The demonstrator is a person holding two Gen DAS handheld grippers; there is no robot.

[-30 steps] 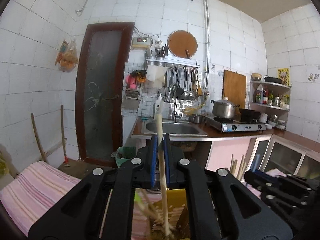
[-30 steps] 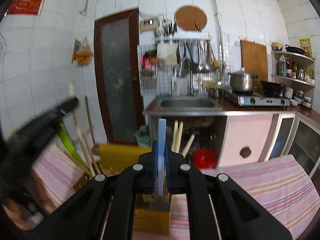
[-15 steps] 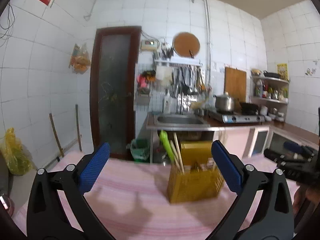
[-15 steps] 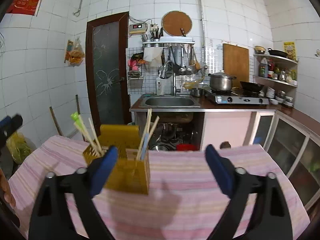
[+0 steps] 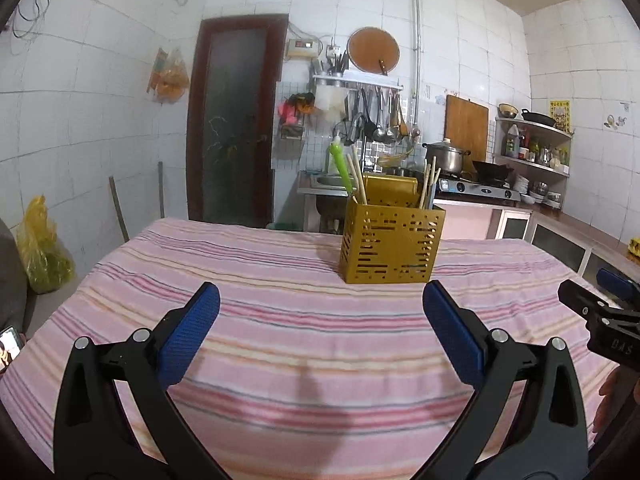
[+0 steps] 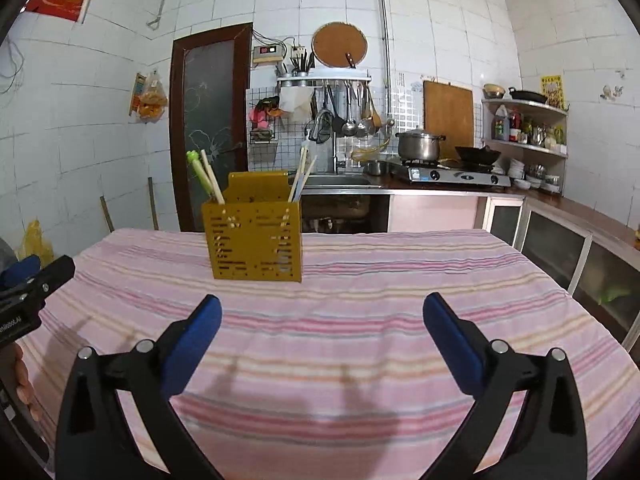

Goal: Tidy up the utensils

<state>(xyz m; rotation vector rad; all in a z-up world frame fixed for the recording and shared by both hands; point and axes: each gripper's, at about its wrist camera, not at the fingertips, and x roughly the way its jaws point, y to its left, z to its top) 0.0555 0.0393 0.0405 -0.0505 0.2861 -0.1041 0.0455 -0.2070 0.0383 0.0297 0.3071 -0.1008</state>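
On the far middle of the striped pink tablecloth point(image 5: 280, 320) stands the perforated yellow utensil holder point(image 5: 391, 242), upright, with chopsticks point(image 5: 358, 184) and a green-handled utensil point(image 5: 340, 164) leaning out of its top. Nearer, the left gripper point(image 5: 320, 316) and right gripper point(image 6: 322, 320) hang above bare cloth, both spread wide and holding nothing. Behind the table lies the kitchen counter with its sink point(image 6: 340, 180).

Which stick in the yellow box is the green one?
The green utensil at the left end of the yellow holder is the one. It is thicker and bright green; the other sticks, the chopsticks, are thin and pale.
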